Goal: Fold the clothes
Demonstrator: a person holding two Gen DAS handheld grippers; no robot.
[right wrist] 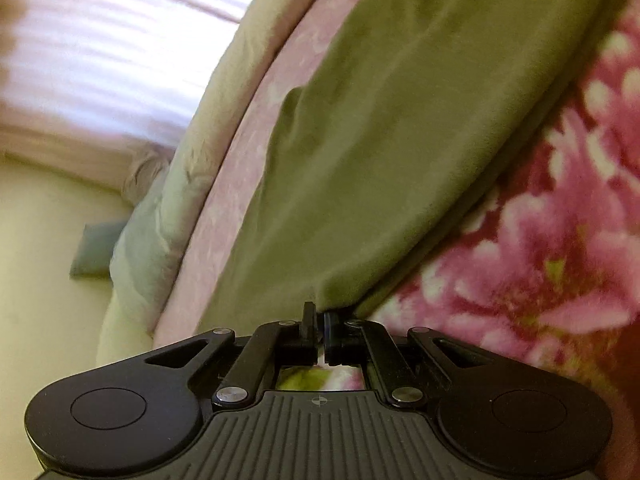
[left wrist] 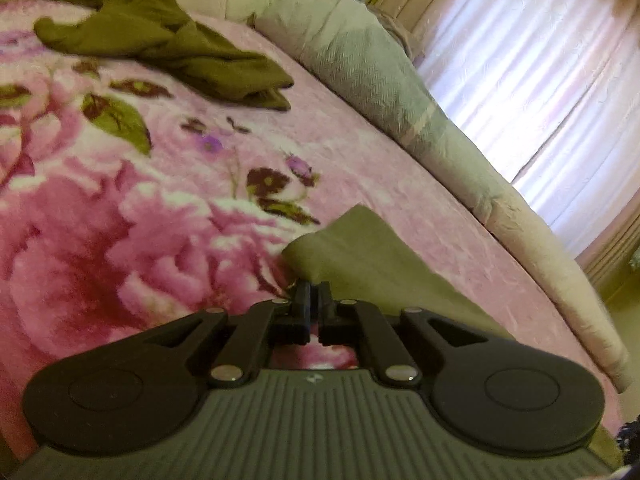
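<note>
A light olive-green garment [left wrist: 360, 248] lies on the pink floral blanket [left wrist: 120, 220], and my left gripper [left wrist: 314, 286] is shut on its near corner. In the right wrist view the same garment [right wrist: 400, 120] stretches away as a long smooth panel, with my right gripper [right wrist: 318, 312] shut on its near edge just above the blanket [right wrist: 560, 240]. A darker olive garment [left wrist: 160, 40] lies crumpled at the far left of the bed.
A rolled grey and cream quilt [left wrist: 380, 72] runs along the far edge of the bed [right wrist: 168, 184]. Bright curtains [left wrist: 540, 80] hang behind it. A small grey-blue cushion [right wrist: 96, 252] lies on the pale floor [right wrist: 40, 320] beside the bed.
</note>
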